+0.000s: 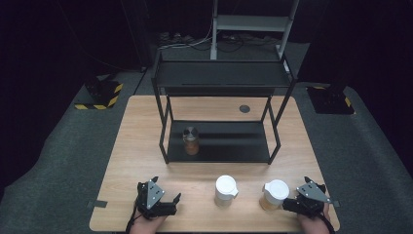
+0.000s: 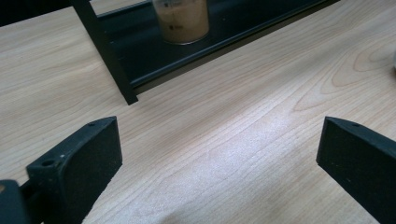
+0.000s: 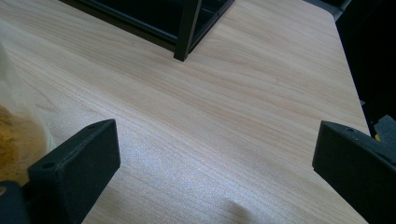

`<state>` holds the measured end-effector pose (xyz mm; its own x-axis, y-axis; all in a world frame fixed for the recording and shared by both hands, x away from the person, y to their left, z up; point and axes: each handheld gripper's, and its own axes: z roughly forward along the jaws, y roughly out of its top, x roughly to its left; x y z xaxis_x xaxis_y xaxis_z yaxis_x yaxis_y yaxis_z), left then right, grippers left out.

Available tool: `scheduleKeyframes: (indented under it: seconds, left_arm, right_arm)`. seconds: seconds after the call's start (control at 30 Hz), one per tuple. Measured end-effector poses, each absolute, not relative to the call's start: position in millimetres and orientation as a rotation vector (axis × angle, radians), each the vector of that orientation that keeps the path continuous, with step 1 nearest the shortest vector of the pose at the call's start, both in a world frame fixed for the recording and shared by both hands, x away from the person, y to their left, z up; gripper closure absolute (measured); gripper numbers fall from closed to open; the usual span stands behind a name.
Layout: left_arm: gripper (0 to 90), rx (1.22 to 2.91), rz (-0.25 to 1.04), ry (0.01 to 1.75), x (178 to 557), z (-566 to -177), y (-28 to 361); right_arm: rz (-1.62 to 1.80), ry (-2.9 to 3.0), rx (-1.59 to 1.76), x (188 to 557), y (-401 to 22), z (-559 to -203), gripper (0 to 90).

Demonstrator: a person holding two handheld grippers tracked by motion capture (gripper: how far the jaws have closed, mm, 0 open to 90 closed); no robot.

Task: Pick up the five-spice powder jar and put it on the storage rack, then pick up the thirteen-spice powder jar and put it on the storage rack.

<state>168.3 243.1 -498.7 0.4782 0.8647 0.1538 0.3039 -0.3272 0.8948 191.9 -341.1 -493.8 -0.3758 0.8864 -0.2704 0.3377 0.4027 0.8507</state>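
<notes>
- We hold our left gripper (image 1: 171, 204) low over the near left of the pale wooden table (image 1: 141, 146), its black jaws spread wide with only bare wood between them in the left gripper view (image 2: 219, 149).
- Our right gripper (image 1: 288, 204) sits at the near right edge, jaws just as wide and gripping nothing; in the right gripper view (image 3: 215, 149) a clear jar of tan powder with a white lid (image 3: 16, 135) stands just outside the left jaw.
- From the high view that white-lidded jar (image 1: 274, 194) is just beside the right gripper, and a second white-lidded container with a pale body (image 1: 226, 190) stands between our two grippers, nearer the middle.
- A third clear jar with a dark metal lid and amber contents (image 1: 191, 140) already stands on the lower deck of the black metal two-tier shelf (image 1: 221, 78), towards its left end; the left gripper view catches its base (image 2: 182, 21) behind a shelf post.
- We judge the work to be shelving the jars, the tan-powder jar being next.
- Risks as we see them: the jar stands outside the jaws, so swinging sideways could knock it over or push it off the near edge.
- Gripping high, on the lid, may let the body slip or the lid pop.
- The shelf's posts and low upper deck leave little room; a tall carry could clip the frame or bump the jar already there.
</notes>
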Motion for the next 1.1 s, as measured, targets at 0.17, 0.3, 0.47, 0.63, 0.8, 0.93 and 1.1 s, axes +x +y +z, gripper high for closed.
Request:
scheduleKeyframes:
  seconds: [0.17, 0.3, 0.47, 0.63, 0.8, 0.93, 1.1]
  left_arm:
    - [1.0, 1.878, 0.816, 0.958, 169, -498, 243]
    - [1.0, 1.905, 0.845, 0.922, 167, -499, 239]
    - [1.0, 1.934, 0.874, 0.904, 165, -498, 233]
    - [1.0, 1.966, 0.872, 0.879, 167, -497, 232]
    - [1.0, 1.975, 0.870, 0.873, 168, -496, 231]
    - [1.0, 1.979, 0.866, 0.863, 168, -496, 232]
    - [1.0, 1.986, 0.872, 0.852, 167, -496, 231]
  right_arm:
    - [0.923, 1.914, 1.030, 191, -341, -494, 0.2]
    - [0.923, 1.921, 1.010, 191, -342, -495, 0.1]
    - [0.951, 1.917, 1.014, 190, -346, -495, 0.0]
    - [0.964, 1.905, 1.020, 189, -347, -496, 0.0]
    - [0.995, 1.872, 1.045, 186, -352, -499, 0.0]
    - [1.004, 1.864, 1.054, 185, -354, -498, 0.0]
    - [1.021, 1.857, 1.055, 182, -356, -495, 0.0]
